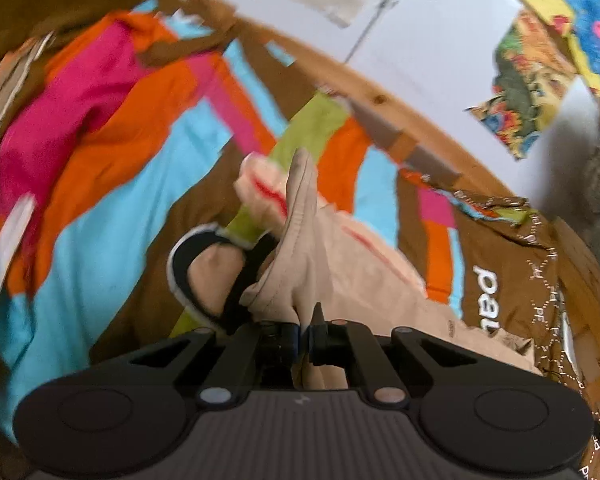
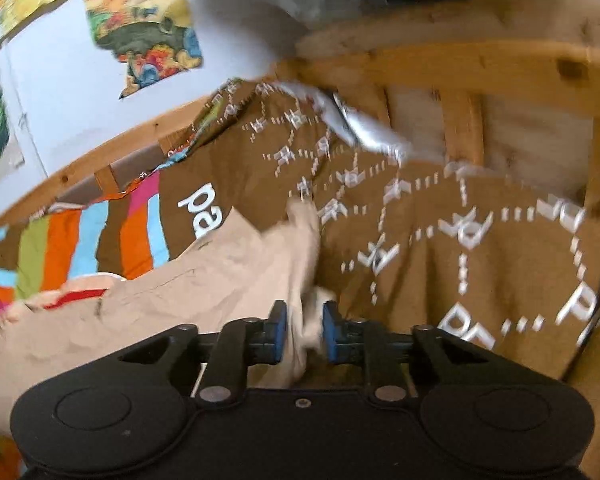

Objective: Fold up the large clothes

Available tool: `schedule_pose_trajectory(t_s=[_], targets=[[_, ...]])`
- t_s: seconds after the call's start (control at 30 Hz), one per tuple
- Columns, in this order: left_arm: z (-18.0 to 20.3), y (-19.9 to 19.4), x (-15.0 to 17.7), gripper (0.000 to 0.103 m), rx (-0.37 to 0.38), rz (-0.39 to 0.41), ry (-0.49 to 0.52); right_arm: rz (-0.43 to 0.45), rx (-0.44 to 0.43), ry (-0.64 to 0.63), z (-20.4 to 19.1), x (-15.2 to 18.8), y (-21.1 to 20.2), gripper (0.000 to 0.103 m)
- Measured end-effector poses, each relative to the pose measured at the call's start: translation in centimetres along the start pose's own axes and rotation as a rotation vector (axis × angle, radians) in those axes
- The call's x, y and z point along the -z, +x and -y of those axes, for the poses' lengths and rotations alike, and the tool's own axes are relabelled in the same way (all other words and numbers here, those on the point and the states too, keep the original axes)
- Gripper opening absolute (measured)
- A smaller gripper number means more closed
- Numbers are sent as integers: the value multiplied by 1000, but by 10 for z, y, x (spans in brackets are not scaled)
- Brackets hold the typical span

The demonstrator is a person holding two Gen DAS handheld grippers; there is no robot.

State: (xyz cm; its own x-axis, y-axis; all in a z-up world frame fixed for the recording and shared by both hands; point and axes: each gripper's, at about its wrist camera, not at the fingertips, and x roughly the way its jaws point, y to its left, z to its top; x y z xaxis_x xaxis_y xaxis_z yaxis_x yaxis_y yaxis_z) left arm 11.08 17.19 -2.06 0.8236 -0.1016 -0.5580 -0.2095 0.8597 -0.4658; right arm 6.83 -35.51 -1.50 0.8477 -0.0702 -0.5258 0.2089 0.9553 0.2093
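Lying across a bed: beige garment [image 1: 340, 256], red stripes on it, bunched and partly raised over a bedspread [image 1: 112, 216] striped in orange, pink, sky blue, lime and brown.

Pinching a fold of that beige cloth: left gripper [image 1: 306, 330], jaws drawn fully together on the fabric.

Straddling another fold of the same garment [image 2: 204, 280]: right gripper [image 2: 304, 330], blue pads [image 2: 279, 330] partly apart with cloth filling the gap; pressing on it or not, cannot tell.

Showing in the left wrist view: a foot in a black sandal [image 1: 216, 276], beside the garment.

Reading on the brown cloth [image 2: 440, 248]: white letters "pa" [image 2: 202, 210], remainder covered by the garment; dotted white lines joining small white motifs and further letters, too blurred for reading.

Hanging on the white wall [image 2: 72, 92]: colourful pictures [image 2: 148, 28], no legible text.

Bordering the bed: wooden frame [image 2: 460, 64].
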Motion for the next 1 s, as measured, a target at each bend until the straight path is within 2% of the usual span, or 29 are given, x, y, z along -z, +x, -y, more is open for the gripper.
schedule_pose_trajectory(t_s=[0.03, 0.1, 0.13, 0.2, 0.27, 0.3, 0.37, 0.43, 0.5, 0.57, 0.63, 0.73, 0.9, 1.0], targets=[[4, -2, 0, 3, 9, 19, 12, 44, 9, -62, -7, 0, -3, 34], [18, -6, 0, 3, 9, 55, 44, 135, 8, -200, -25, 0, -7, 52], [28, -9, 0, 3, 11, 66, 74, 176, -13, -265, -33, 2, -7, 54], [47, -15, -3, 3, 29, 87, 122, 211, -121, -392, -57, 7, 5, 54], [67, -22, -6, 3, 69, 98, 152, 149, -245, -458, -84, 13, 30, 49], [77, -25, -8, 3, 87, 102, 170, 101, -318, -462, -97, 15, 41, 39], [101, -31, -11, 3, 131, 108, 234, 21, -440, -486, -120, 24, 62, 30], [130, -33, -11, 3, 180, 107, 322, -44, -497, -557, -141, 38, 79, 28], [163, -35, -6, 3, 241, 99, 414, -60, -523, -592, -149, 50, 88, 21], [197, -34, -1, 3, 303, 80, 493, -87, -547, -526, -142, 50, 96, 21], [226, -29, 8, 3, 355, 44, 559, -115, -580, -398, -124, 41, 102, 20], [266, -18, 28, 3, 417, -5, 654, -86, -566, -235, -90, 25, 95, 22], [310, 11, 71, 3, 461, -109, 739, -43, -474, -17, -13, -5, 70, 22], [323, 26, 100, 3, 467, -169, 789, -39, -488, 178, 40, -18, 61, 23]])
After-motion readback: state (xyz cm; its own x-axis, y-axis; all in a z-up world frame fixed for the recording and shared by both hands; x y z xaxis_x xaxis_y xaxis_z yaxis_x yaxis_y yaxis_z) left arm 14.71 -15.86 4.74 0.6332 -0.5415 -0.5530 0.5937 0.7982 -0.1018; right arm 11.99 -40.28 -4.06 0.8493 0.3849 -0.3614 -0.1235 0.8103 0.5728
